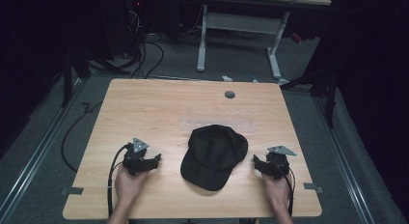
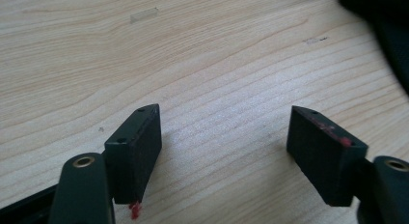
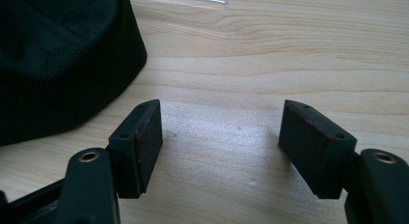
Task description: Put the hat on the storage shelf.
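So there's a black cap point(image 1: 213, 156) sitting on the wooden table point(image 1: 144, 108), near the front middle, brim pointing toward the person and a bit to their left, crown toward the far side. The left gripper point(image 1: 153, 162) rests on the table to one side of the cap and the right gripper point(image 1: 257, 162) on the other, both close to it but not touching, and each angled inward at it. Looks to me like a ready stance: one claw per side so the cap can be grabbed from both edges at once, which makes sense for something floppy. Both claws are spread wide with nothing between them. In the left gripper view point(image 2: 224, 132) you just see bare wood between the jaws and a dark bit of cap off in the top right corner. In the right gripper view point(image 3: 222, 130) the crown of the cap point(image 3: 58, 64) sits up left of the jaws, just beside them. There's also a little grey round plug point(image 1: 229, 94) near the far edge of the table, well away from everything.
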`<state>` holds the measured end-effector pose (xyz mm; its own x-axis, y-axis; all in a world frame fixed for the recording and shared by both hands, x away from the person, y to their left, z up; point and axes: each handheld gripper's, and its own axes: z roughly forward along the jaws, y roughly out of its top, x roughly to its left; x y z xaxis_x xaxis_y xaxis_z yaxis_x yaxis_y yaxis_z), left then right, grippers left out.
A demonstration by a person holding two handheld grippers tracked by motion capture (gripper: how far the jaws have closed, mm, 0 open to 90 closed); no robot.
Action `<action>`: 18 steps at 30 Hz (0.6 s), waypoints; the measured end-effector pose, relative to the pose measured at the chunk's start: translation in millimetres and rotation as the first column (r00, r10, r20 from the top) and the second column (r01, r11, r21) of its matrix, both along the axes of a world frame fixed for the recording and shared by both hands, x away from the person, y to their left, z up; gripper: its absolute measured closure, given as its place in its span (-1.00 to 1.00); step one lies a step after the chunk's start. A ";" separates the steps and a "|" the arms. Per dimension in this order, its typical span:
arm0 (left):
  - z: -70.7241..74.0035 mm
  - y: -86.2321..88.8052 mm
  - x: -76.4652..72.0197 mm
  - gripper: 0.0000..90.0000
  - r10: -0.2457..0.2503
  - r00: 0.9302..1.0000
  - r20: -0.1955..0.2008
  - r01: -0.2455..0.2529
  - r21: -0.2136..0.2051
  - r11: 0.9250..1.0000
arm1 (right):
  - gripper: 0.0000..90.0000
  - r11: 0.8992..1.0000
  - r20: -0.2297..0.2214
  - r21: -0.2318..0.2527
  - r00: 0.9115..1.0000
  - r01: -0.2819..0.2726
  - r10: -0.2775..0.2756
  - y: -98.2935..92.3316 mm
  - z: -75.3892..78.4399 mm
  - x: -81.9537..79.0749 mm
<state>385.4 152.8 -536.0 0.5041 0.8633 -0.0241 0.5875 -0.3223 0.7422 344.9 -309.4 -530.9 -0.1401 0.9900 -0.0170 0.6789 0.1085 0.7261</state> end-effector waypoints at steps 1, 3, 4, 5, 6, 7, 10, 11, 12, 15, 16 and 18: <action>0.1 1.0 0.3 -0.38 -0.001 1.000 -0.003 0.001 -0.011 1.000 | -0.29 1.000 0.000 -0.004 1.000 0.001 -0.001 0.3 0.0 -0.2; 0.1 1.9 0.2 -0.37 -0.001 1.000 -0.007 0.001 -0.020 1.000 | -0.29 1.000 -0.001 -0.003 1.000 0.002 -0.002 0.9 0.0 -0.9; 0.0 1.0 0.1 -0.37 0.000 1.000 -0.004 0.000 -0.012 1.000 | -0.29 1.000 0.000 -0.003 1.000 -0.002 0.002 0.9 -0.1 -1.5; 0.0 0.1 0.1 -0.36 -0.002 1.000 -0.001 0.002 -0.003 1.000 | -0.29 1.000 0.000 -0.003 1.000 -0.006 0.006 0.5 0.0 -1.5; -0.1 -0.6 0.0 -0.37 -0.002 1.000 0.000 0.002 0.002 1.000 | -0.29 1.000 -0.001 -0.004 1.000 -0.009 0.009 0.1 0.0 -1.3; 0.0 -1.1 -0.2 -0.38 -0.005 1.000 -0.001 0.005 0.008 1.000 | -0.27 1.000 0.002 0.001 1.000 -0.010 0.010 0.1 0.0 -2.2; 0.0 -1.2 -0.4 -0.38 -0.006 1.000 0.000 0.006 0.009 1.000 | -0.24 1.000 0.018 0.020 1.000 -0.007 0.007 -0.3 0.8 -7.9; 0.0 -1.1 -0.4 -0.38 -0.006 1.000 0.000 0.006 0.009 1.000 | -0.24 1.000 0.018 0.020 1.000 -0.007 0.007 -0.3 0.8 -7.9; 0.0 -1.1 -0.4 -0.38 -0.006 1.000 0.000 0.006 0.009 1.000 | -0.24 0.999 0.026 0.041 1.000 -0.006 0.005 -1.5 2.5 -11.4; 0.0 -1.1 -0.4 -0.38 -0.006 1.000 0.000 0.006 0.008 1.000 | -0.25 0.998 0.032 0.055 0.999 -0.014 0.012 -2.7 5.6 -14.5; 0.0 -1.1 -0.4 -0.38 -0.006 1.000 0.000 0.006 0.009 1.000 | -0.25 0.998 0.036 0.060 0.999 -0.016 0.014 -2.7 6.9 -15.8; 0.0 -1.1 -0.4 -0.38 -0.006 1.000 0.000 0.006 0.009 1.000 | -0.26 0.997 0.042 0.066 0.999 -0.031 0.028 -1.9 11.3 -19.8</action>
<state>385.0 151.7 -536.0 0.5095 0.8603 -0.0165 0.5855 -0.3326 0.7393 325.1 -311.4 -519.6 -0.1699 0.9845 0.0427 0.6459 0.0785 0.7594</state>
